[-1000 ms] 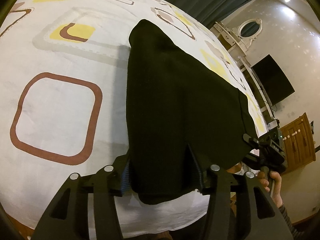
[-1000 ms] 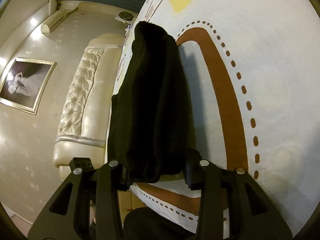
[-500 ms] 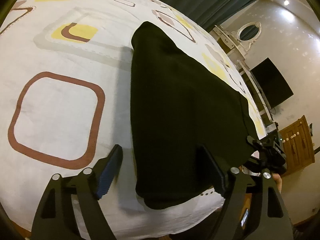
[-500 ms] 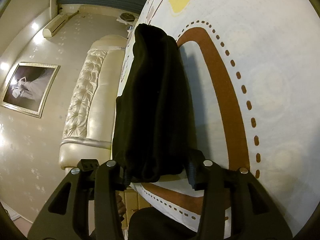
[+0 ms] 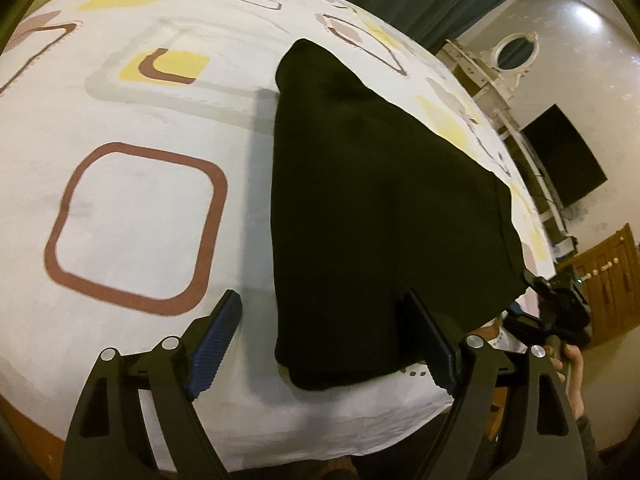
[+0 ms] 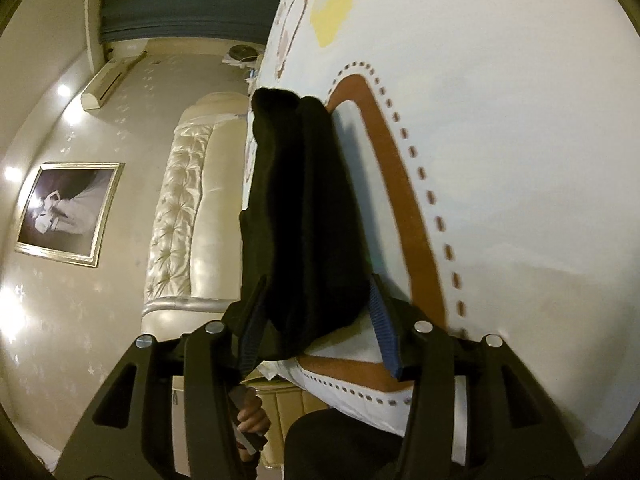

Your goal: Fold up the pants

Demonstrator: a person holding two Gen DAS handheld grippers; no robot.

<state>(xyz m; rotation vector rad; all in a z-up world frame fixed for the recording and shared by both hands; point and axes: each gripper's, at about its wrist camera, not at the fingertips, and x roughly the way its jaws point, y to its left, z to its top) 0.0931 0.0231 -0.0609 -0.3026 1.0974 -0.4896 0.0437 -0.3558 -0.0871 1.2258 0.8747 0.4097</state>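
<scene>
pants: the black folded fabric pants [image 5: 380, 216] lie flat on the white bedsheet with brown and yellow rounded squares [image 5: 136, 216], reaching to its near edge, narrowing toward the far end.
my left gripper [image 5: 336, 344]: jaws spread wide, holding nothing; one blue ribbed pad [image 5: 216, 340] is apart from the cloth, the other sits at its near corner.
my right gripper [image 6: 316, 328]: its fingers flank the pants' near right corner; i cannot tell whether they pinch it.
room: cream tufted headboard [image 6: 180, 216], framed picture [image 6: 68, 212], dark wall screen [image 5: 564, 152].
</scene>
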